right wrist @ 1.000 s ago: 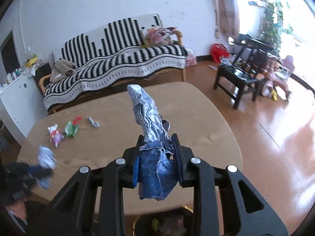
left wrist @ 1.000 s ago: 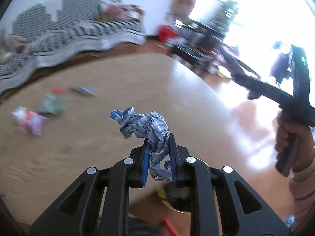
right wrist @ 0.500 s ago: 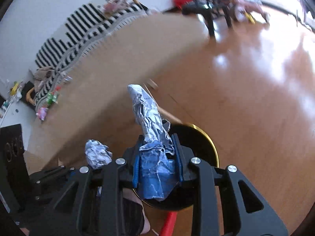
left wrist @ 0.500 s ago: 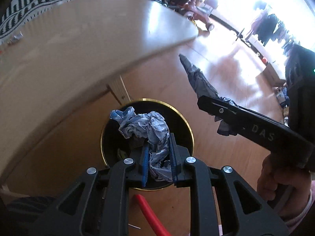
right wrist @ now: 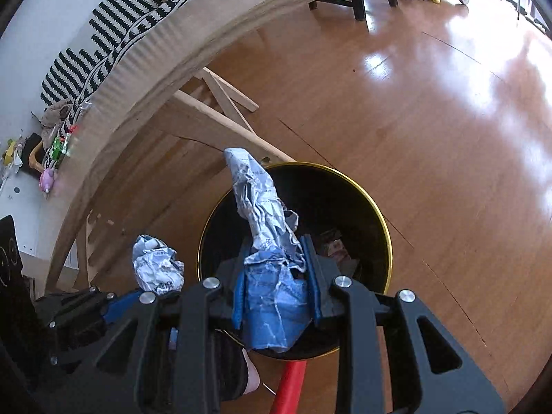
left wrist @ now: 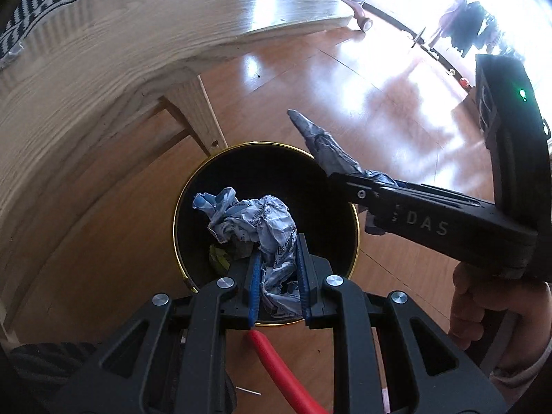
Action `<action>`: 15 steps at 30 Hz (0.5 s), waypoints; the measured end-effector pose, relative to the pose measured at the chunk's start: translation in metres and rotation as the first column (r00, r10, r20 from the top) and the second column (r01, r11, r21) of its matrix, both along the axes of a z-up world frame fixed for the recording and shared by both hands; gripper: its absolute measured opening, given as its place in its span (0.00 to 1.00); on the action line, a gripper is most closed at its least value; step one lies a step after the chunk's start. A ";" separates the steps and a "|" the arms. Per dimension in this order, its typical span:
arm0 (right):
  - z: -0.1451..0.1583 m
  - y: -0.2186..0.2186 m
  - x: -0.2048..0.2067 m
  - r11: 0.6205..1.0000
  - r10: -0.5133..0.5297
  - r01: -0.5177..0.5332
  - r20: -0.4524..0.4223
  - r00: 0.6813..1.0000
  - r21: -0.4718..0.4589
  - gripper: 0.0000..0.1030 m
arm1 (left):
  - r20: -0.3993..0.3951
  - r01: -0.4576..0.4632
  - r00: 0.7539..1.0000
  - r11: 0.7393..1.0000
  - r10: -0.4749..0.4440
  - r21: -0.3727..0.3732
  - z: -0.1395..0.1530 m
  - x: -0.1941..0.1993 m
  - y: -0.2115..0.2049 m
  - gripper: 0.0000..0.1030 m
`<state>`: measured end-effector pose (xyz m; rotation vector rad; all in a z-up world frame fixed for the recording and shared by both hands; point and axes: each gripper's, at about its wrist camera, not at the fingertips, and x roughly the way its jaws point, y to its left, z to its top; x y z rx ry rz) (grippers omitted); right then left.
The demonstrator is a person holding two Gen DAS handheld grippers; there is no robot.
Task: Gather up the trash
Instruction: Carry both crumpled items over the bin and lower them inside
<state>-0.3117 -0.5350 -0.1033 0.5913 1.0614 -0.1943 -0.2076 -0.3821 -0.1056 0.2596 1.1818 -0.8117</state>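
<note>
My left gripper (left wrist: pixel 277 283) is shut on a crumpled blue-and-white paper ball (left wrist: pixel 252 220), held right over the black trash bin with a gold rim (left wrist: pixel 214 172). My right gripper (right wrist: pixel 276 276) is shut on a long crumpled blue-and-white wrapper (right wrist: pixel 258 203), also held over the same bin (right wrist: pixel 376 214). The right gripper shows in the left wrist view (left wrist: pixel 348 176) with its wrapper (left wrist: pixel 321 145) sticking out over the bin's right rim. The left gripper's paper ball shows in the right wrist view (right wrist: pixel 157 265) at the bin's left.
The wooden table (left wrist: pixel 120 34) curves above the bin, with a leg (left wrist: pixel 196 110) just behind it. Several small wrappers (right wrist: pixel 57 151) lie on the table's far end. A red handle (left wrist: pixel 279 369) lies on the floor beside the bin. A striped sofa (right wrist: pixel 114 24) stands behind.
Both grippers swung down from over the table top to just above the bin, and have come closer to it in the last half second. Both still hold their trash.
</note>
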 end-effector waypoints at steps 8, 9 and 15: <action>0.000 -0.004 0.005 1.000 -0.009 0.009 -0.006 1.000 -0.001 0.27 | -0.006 -0.002 1.000 1.000 0.002 -0.008 0.003 -0.007 0.001 0.17; 0.001 -0.004 0.005 1.000 -0.012 0.012 -0.006 1.000 -0.001 0.27 | -0.005 -0.002 1.000 1.000 0.002 -0.007 0.003 -0.007 0.002 0.17; 0.001 -0.004 0.005 1.000 -0.017 0.017 -0.007 1.000 -0.002 0.27 | 0.000 0.002 1.000 1.000 -0.002 -0.003 0.007 -0.010 -0.004 0.17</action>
